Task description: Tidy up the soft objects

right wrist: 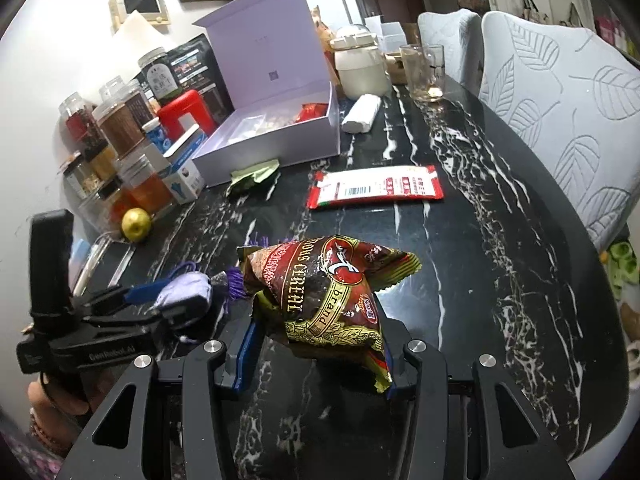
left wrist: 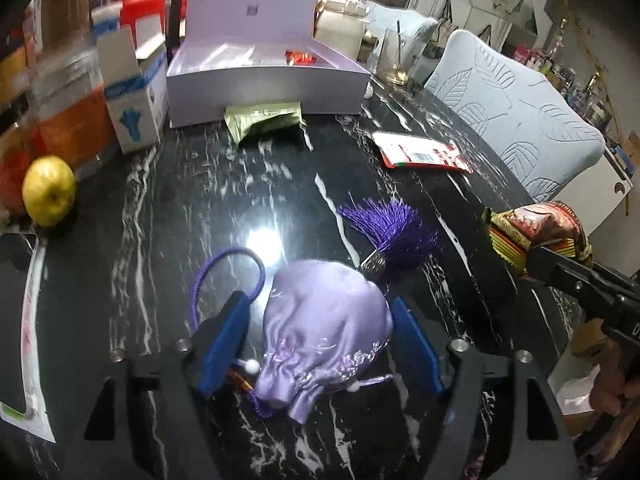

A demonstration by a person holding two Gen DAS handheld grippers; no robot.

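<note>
A lilac satin drawstring pouch with a purple tassel lies on the black marble table. My left gripper is open around it. One blue pad stands clear on its left and the other sits close by its right side. The right wrist view shows the same pouch between the left gripper's fingers. My right gripper is shut on a red and gold cereal packet held above the table. That packet also shows at the right edge of the left wrist view.
An open lilac box stands at the back with a green sachet in front of it. A flat red packet lies mid-table. Jars, a small blue-white carton and an apple line the left. Chairs flank the right edge.
</note>
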